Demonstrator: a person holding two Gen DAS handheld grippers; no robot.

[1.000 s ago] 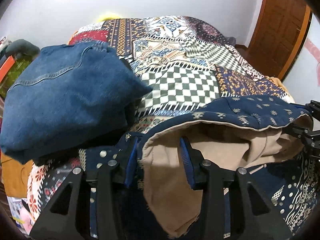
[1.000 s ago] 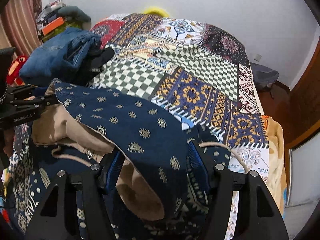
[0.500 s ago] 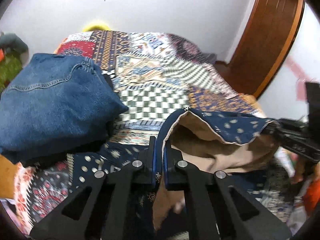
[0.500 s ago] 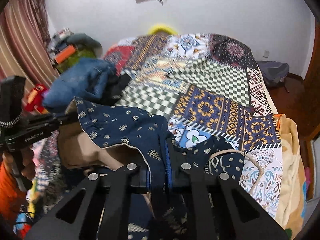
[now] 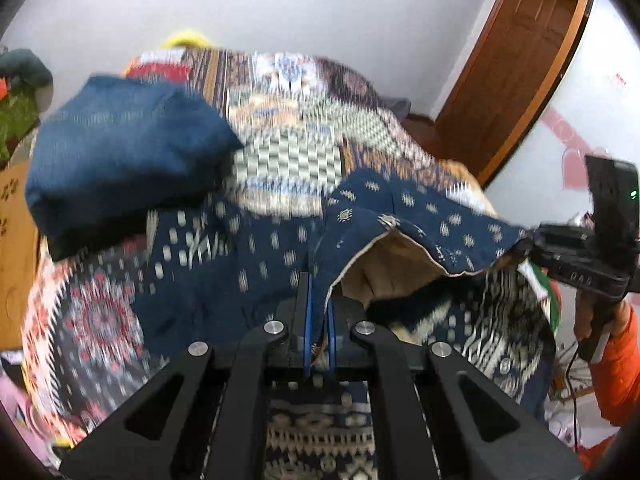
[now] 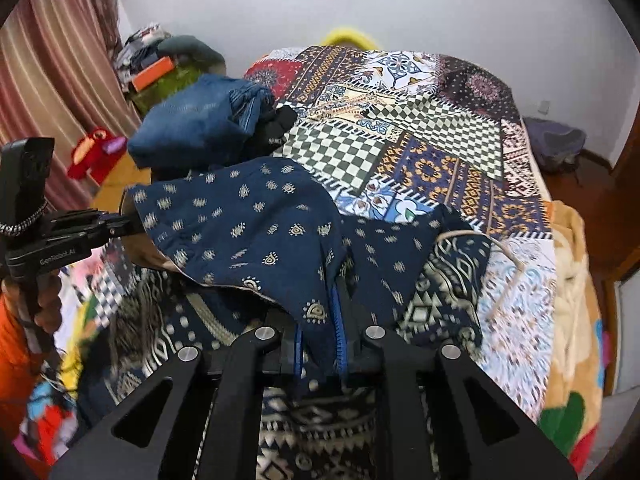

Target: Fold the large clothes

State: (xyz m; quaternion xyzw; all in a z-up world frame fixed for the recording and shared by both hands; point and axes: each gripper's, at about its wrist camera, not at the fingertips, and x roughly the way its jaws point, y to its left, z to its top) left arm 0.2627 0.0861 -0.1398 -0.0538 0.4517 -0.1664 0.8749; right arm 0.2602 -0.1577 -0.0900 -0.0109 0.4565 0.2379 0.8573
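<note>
White walls and a brown wooden door [image 5: 516, 68] frame a bed spread with a patchwork quilt of checks and florals [image 6: 420, 140], where a large navy-blue printed garment with a tan lining [image 6: 256, 216] is being folded. At lower centre of the left wrist view, the left tongs [image 5: 318, 320] are pressed together on the garment's hem, blue pads nipping the cloth. At lower centre of the right wrist view, the right tongs [image 6: 318, 336] pinch a thicker bunch of the same hem, their jaws having just eased slightly wider around it. Each tool also appears at the edge of the other's frame, gripped by a hand in an orange sleeve [image 5: 616, 364].

Held at two points along one edge, the fabric hangs taut between the tools and clear of the quilt, its tan underside showing; that hold likely lets the person carry the edge across in a straight fold. A folded pile of blue denim [image 6: 200, 120] sits at upper left on the bed, seemingly set aside to leave working room.
</note>
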